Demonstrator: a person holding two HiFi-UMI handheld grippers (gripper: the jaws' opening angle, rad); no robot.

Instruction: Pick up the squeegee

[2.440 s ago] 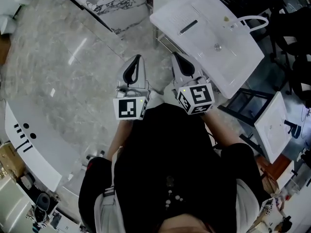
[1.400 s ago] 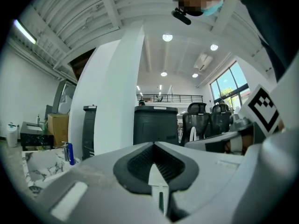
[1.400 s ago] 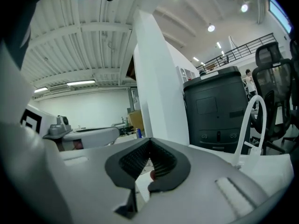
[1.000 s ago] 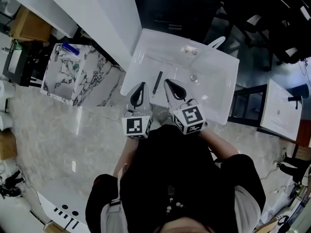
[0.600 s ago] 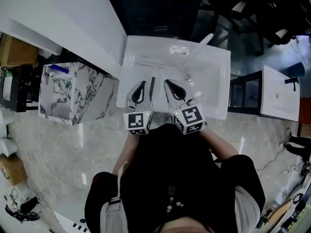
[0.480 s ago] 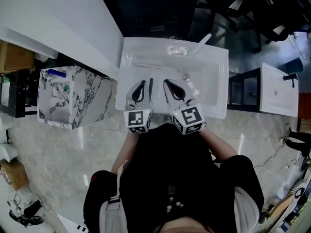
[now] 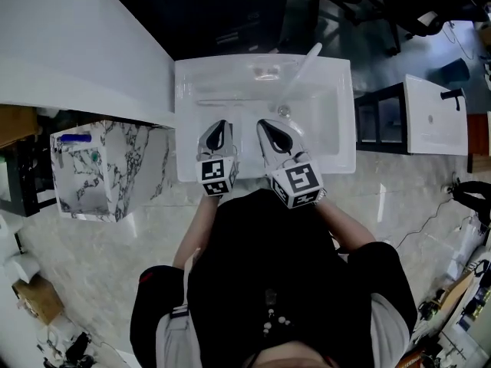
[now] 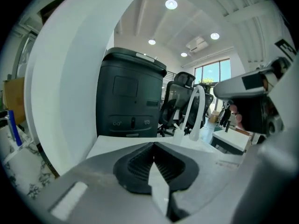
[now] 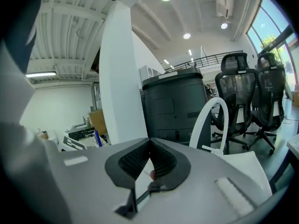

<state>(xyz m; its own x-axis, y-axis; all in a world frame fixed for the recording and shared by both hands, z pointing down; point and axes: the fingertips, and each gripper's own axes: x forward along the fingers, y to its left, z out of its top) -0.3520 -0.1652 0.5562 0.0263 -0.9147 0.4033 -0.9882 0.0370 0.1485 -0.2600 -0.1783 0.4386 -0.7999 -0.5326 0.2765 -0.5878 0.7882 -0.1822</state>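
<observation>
Squeegee (image 9: 142,197), a slim dark bar, is barely on show: only a sliver of it appears through the slit below the right gripper (image 7: 261,124) tips in the right gripper view, low against the pale surface of the white rectangular washbasin (image 7: 343,140). From the head view I can't pick it out, because both tools sit over the near left part of the basin. The left gripper (image 7: 222,124) hangs just beside the right one, both reaching out over the near rim and angled slightly downward. Its dark ribbed fingers (image 8: 135,164) are pressed together at the tips with nothing between them, just white basin showing through the gap behind. It's the same story on the right, where the fingers (image 9: 133,160) meet at the tips and pinch nothing. At the far side of the basin stands a white arched faucet (image 9: 209,120), its spout reaching in over the bowl. Behind it are a dark grey bin-shaped cabinet (image 8: 131,94) and a pair of black mesh office chairs (image 9: 252,85). To the left, a broad white worktop (image 7: 77,44) runs beside the basin. A marble-patterned box (image 7: 107,167) sits on the floor below that, and a second small white basin (image 7: 437,121) stands well apart on the right.
</observation>
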